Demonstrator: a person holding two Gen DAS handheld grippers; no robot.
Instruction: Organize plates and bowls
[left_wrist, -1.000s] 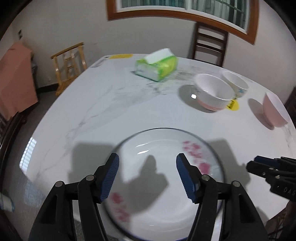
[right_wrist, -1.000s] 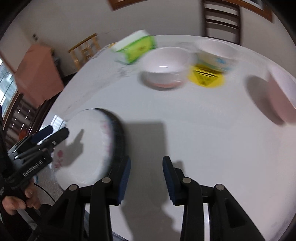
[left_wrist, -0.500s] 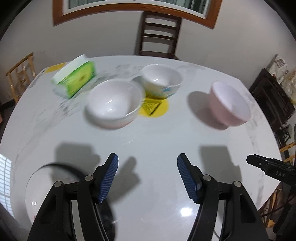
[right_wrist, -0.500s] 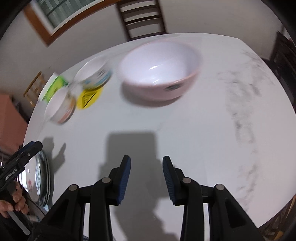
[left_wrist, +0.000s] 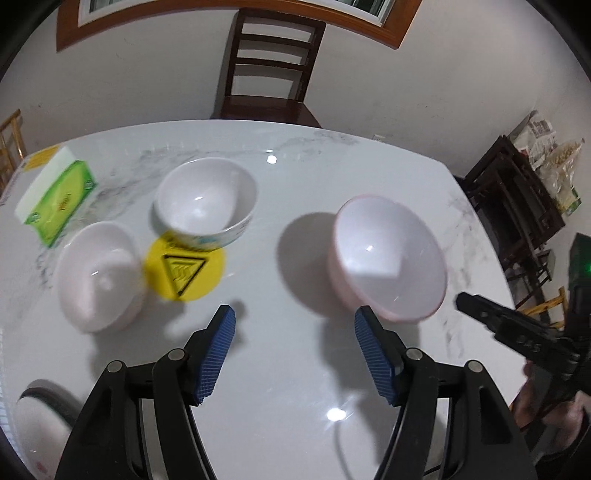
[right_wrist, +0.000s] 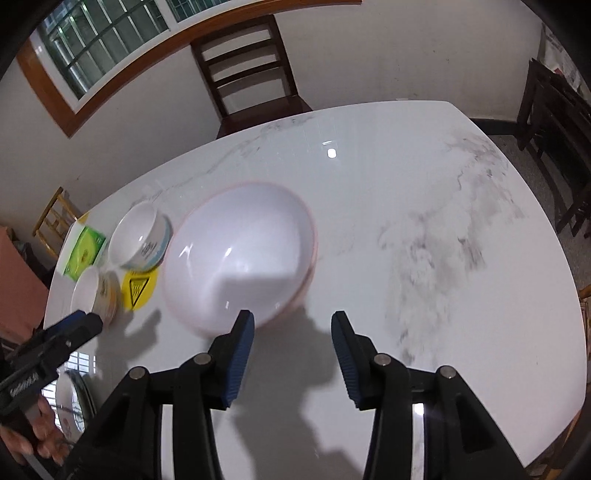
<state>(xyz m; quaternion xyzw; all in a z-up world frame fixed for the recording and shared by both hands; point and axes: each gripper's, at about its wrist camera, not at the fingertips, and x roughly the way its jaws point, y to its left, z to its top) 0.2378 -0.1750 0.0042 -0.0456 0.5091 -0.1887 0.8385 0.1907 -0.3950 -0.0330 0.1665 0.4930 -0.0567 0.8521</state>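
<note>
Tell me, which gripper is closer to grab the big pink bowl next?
Probably the right gripper: the pink bowl sits just beyond its fingertips, jaws opening with nothing between them. The left gripper points beside it.

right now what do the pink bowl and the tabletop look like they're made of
Pink bowl: probably melamine or glazed ceramic, with a smooth glossy white inside and pale pink outside; it shows small sharp highlights. Tabletop: polished marble or a marble-look slab, white with grey veining and mirror-like reflections of lamp and window.

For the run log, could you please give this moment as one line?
left gripper: open, empty | right gripper: opening, empty, near pink bowl | plate: table edge
</note>
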